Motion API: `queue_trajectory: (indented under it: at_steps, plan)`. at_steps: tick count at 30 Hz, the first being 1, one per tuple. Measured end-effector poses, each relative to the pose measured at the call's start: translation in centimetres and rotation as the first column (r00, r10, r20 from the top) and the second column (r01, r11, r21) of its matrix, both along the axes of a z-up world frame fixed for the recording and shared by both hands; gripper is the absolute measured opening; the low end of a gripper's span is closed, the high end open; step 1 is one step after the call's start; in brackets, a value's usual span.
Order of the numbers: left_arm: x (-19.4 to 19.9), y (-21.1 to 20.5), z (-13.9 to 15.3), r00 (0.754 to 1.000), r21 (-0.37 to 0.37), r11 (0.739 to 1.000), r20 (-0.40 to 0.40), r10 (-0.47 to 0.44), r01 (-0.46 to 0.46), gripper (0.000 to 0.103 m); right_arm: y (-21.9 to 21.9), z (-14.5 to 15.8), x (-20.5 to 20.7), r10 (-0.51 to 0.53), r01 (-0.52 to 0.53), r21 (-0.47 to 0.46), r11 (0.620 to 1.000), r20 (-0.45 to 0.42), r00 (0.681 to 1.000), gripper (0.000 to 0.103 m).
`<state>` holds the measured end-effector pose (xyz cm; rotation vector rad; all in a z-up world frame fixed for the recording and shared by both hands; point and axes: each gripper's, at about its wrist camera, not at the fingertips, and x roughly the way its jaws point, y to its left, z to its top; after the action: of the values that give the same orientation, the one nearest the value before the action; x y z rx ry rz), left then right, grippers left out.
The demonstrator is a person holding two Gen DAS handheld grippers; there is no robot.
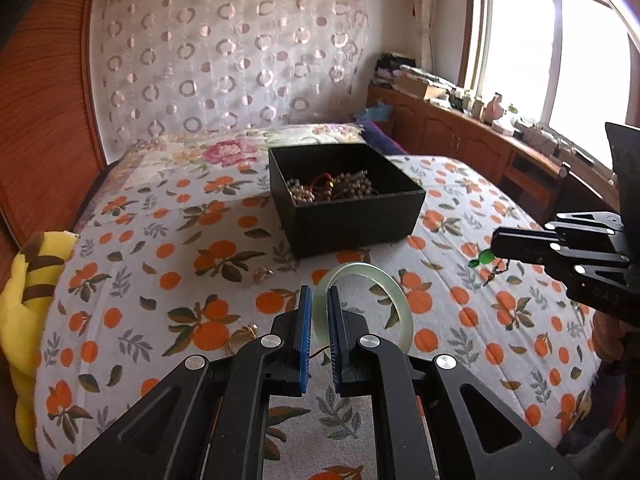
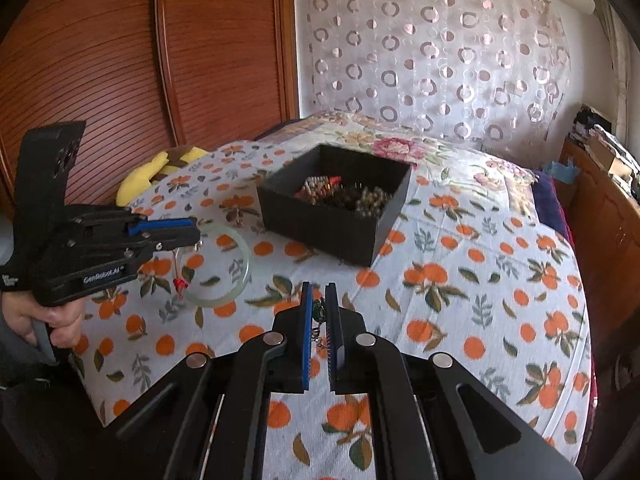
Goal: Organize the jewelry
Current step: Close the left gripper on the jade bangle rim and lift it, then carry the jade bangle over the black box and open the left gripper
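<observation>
Matte black two-finger left gripper (image 2: 192,234): blue ribbed pads, silver pivot screws, white "GenRobot.AI" lettering; bare-skinned left hand (image 2: 52,320).

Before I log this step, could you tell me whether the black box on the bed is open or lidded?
Open. The black box has no lid on it, and beaded jewelry is visible inside, covering the bottom well below the rim.

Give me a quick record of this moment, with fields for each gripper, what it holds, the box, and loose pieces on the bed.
left gripper: shut on pale green bangle
right gripper: shut on green-bead piece
black box: open on bedspread, beaded jewelry inside
loose pieces: small gold items left of bangle
still outside the box: bangle, green-bead piece
</observation>
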<state>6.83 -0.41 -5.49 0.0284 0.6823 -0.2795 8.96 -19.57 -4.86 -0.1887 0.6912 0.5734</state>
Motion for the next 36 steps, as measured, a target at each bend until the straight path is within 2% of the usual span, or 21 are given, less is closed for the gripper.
queue_trajectory:
  at_steps: [8,14,23,36]
  plan:
    - [0.2,0.6,2.0,0.999,-0.026,1.000,0.053,0.006,-0.005,0.007,0.8,3.1,2.9,0.011,-0.012,0.037,0.999,0.035,0.999,0.007]
    - [1.4,0.6,3.1,0.997,-0.015,1.000,0.080,0.012,-0.010,0.007,1.2,4.5,6.5,-0.012,0.010,0.046,0.999,0.048,0.999,0.007]
    - [3.8,0.4,4.1,0.995,-0.017,1.000,0.095,0.017,-0.015,0.007,2.0,3.7,10.4,-0.030,0.030,0.059,0.998,0.000,1.000,0.007]
    - [8.0,-0.4,4.7,0.995,0.021,0.999,0.097,0.032,-0.034,0.007,1.1,2.6,11.1,-0.066,0.067,0.076,0.995,-0.018,0.998,0.009]
